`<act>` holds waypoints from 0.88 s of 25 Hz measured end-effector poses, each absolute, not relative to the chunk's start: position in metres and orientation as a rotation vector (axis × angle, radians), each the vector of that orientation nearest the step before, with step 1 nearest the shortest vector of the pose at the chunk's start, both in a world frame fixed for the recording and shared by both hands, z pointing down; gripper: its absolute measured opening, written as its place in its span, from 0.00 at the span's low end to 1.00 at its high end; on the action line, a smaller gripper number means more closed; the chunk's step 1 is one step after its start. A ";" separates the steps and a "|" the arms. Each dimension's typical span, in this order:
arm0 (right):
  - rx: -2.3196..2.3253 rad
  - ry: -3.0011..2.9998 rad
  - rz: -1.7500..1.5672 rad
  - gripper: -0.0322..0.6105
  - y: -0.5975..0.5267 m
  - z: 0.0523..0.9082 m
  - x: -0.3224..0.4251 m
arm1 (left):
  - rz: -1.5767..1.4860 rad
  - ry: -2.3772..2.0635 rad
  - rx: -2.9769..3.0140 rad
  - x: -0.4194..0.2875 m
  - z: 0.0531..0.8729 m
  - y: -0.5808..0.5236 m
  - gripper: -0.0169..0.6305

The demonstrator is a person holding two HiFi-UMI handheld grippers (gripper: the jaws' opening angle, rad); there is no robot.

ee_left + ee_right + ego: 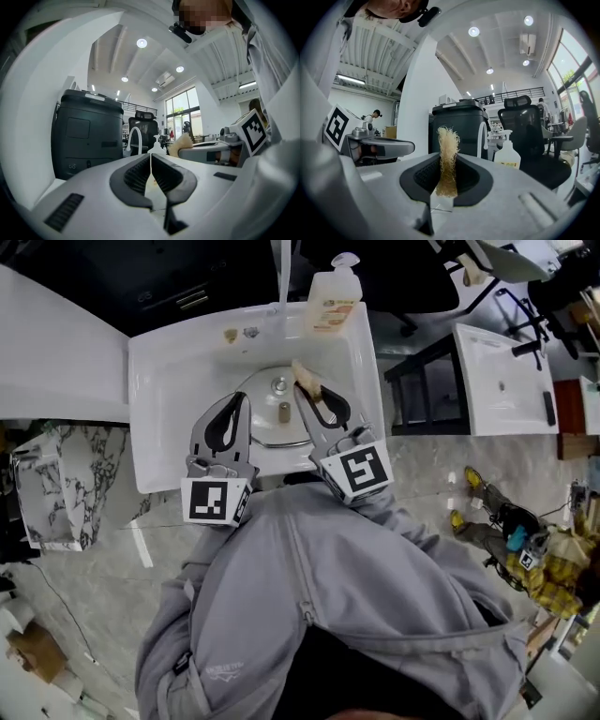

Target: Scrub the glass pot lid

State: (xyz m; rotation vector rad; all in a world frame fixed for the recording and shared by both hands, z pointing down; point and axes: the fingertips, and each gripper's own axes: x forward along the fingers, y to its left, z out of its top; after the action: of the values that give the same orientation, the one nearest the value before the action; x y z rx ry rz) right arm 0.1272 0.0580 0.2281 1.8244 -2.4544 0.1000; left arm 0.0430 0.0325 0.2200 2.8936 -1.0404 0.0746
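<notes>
The glass pot lid (269, 430) lies in the white sink basin (169, 381), its knob (284, 411) up. Both grippers hover over it, pointing toward the faucet. My left gripper (241, 399) is over the lid's left part; in the left gripper view its jaws (150, 157) are shut with nothing between them. My right gripper (304, 396) is shut on a tan fibrous scrubber (307, 378), which sticks up past the jaws in the right gripper view (448, 140). The right gripper (448, 165) points about level, and the lid is hidden in both gripper views.
A faucet (281, 277) and a soap pump bottle (333, 301) stand at the sink's back edge. A second white sink (506, 381) sits to the right beside a black frame (427, 381). A marble-patterned block (56, 484) is on the floor at left.
</notes>
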 end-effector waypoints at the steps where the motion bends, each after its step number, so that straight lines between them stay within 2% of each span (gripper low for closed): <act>1: 1.797 -2.470 0.100 0.13 0.059 0.229 0.129 | 0.078 -1.062 2.880 0.045 0.221 0.034 0.04; 22: 1.720 -2.542 0.219 0.13 0.044 0.252 0.126 | 0.238 -1.129 2.791 0.041 0.250 0.021 0.04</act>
State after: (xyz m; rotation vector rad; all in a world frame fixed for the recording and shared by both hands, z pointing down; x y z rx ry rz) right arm 0.1261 0.0442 0.2517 1.7201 -2.5421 0.2191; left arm 0.0411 0.0209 0.2499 2.7905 -1.1293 0.2375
